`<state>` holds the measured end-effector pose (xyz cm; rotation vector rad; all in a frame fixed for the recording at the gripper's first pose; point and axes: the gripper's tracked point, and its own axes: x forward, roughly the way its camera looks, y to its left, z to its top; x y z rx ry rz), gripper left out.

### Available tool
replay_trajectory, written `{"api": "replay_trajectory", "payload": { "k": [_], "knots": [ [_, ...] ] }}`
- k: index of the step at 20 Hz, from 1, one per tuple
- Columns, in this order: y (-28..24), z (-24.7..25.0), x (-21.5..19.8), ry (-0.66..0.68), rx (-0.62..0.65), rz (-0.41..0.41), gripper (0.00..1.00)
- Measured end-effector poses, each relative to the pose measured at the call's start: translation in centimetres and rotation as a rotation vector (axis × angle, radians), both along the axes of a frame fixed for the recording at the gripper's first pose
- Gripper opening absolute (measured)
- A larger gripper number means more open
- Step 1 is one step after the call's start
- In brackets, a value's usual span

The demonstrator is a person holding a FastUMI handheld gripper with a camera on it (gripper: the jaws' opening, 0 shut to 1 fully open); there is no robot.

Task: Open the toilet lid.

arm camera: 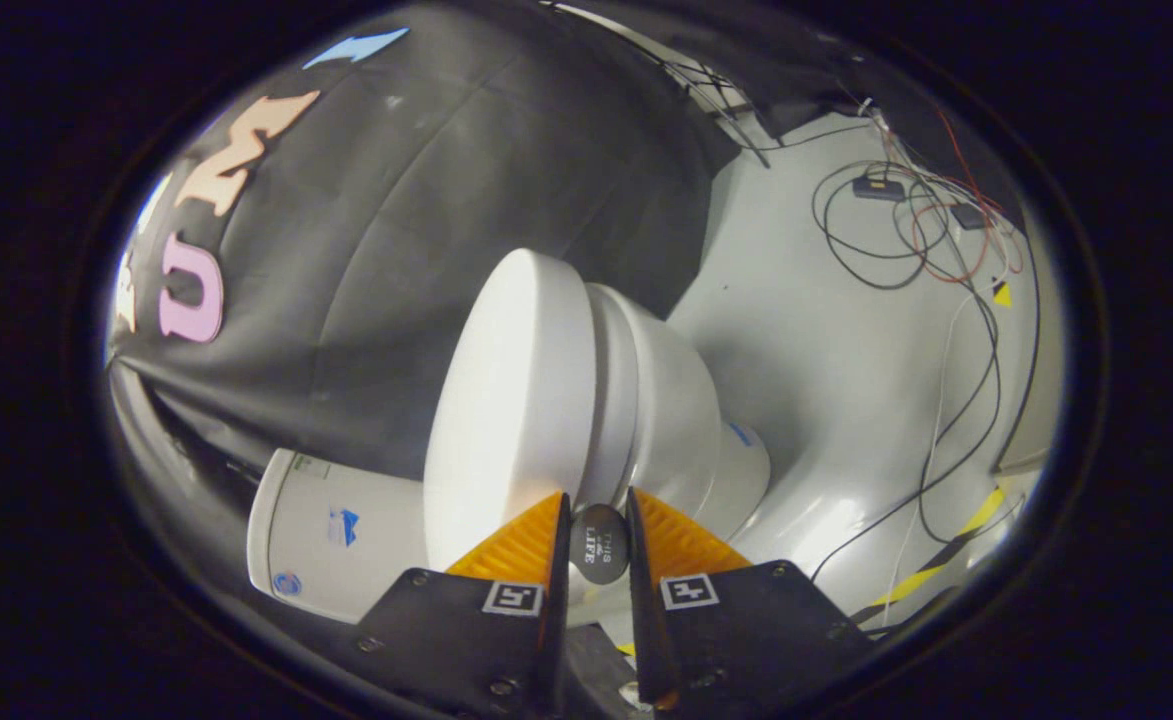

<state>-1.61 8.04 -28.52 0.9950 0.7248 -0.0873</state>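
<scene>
White toilet lid [506, 400] stands raised on edge beyond the gripper [599, 520], which pinches its dark tab [599, 545].

The toilet lid [506, 400] ahead of my fingers looks like smooth, glossy plastic, and the bowl [671, 410] under it has the same hard shine. My gripper [598, 530] is pinched on a small dark oval tab [599, 545], dull and matt, with ribbed fingers [521, 545]. The floor [826, 400] is smooth with a soft sheen; the wall [426, 200] is matt, creased cloth.
</scene>
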Motion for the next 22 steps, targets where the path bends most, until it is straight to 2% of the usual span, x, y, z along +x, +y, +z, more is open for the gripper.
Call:
{"api": "replay_trajectory", "payload": {
  "k": [1,3,5,9,15,22],
  "knots": [
    [1.1,-1.2,1.1,0.012,0.023,-0.013,0.05],
    [1.7,-1.2,1.5,-0.012,0.006,0.022,0.06],
    [2.1,-0.4,1.1,-0.026,-0.045,0.075,0.03],
    [2.5,1.4,1.3,-0.062,-0.012,0.088,0.03],
    [3.1,4.9,1.6,-0.116,-0.029,0.110,0.02],
    [4.0,8.6,1.7,-0.167,-0.108,0.145,0.03]
  ]
}}
